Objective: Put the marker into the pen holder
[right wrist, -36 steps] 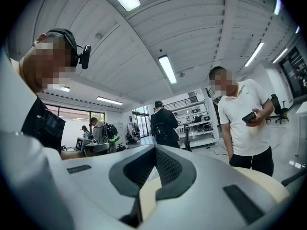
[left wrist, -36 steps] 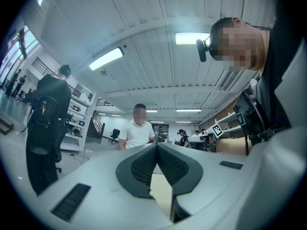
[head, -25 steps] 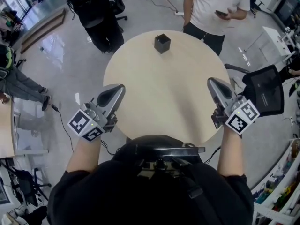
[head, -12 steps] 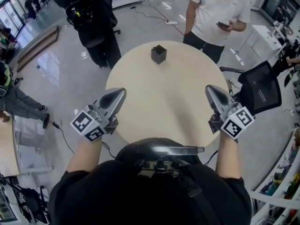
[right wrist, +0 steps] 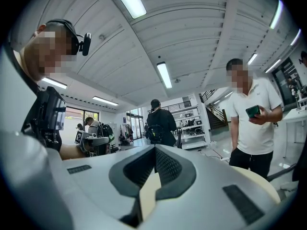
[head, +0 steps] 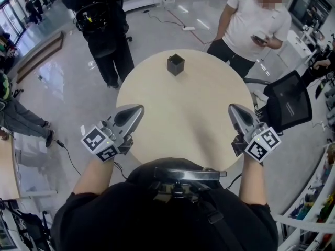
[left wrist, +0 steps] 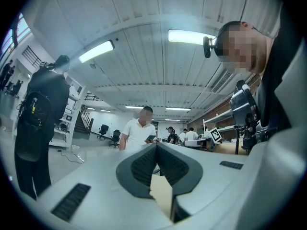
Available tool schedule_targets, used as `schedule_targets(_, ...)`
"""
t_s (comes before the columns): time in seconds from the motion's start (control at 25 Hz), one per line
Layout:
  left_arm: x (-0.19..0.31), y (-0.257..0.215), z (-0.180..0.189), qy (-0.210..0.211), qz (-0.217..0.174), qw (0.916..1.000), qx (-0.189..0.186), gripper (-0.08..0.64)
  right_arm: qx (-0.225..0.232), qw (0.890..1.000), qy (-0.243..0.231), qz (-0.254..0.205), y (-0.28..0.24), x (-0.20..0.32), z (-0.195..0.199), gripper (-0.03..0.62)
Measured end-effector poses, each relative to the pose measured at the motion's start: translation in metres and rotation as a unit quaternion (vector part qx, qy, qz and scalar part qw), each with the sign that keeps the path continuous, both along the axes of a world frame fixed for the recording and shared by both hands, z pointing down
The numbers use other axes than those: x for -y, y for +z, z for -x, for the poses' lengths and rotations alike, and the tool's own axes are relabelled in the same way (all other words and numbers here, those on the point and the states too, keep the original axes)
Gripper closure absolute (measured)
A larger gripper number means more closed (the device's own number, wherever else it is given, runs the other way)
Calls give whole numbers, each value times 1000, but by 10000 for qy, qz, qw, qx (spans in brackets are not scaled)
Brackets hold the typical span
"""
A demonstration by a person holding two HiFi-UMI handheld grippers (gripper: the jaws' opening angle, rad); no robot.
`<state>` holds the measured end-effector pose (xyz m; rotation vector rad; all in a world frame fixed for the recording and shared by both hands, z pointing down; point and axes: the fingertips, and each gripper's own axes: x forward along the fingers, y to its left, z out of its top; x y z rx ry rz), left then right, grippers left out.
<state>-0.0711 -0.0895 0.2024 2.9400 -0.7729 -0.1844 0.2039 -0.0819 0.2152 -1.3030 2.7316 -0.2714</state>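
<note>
The grey-and-white left gripper is fully closed and holds nothing, at the near left rim of the round beige table. The small black square pen holder stands upright near the far edge. The right gripper is also closed and empty. Only the head view shows the holder; both gripper views look across at a person in a white shirt.

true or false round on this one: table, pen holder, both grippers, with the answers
1. The pen holder stands upright near the far edge of the round table. True.
2. The left gripper grips something. False: its jaws are together with nothing between them.
3. The right gripper has its jaws together. True.
4. The pen holder sits between the two grippers at the near edge. False: it is far from both, across the table.
</note>
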Motion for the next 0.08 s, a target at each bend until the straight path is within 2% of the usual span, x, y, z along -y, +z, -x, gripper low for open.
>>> schedule_targets(0.08,-2,1,-2,30,37,10000,19,564,-2,10000,5,15,0,-1,-1,589)
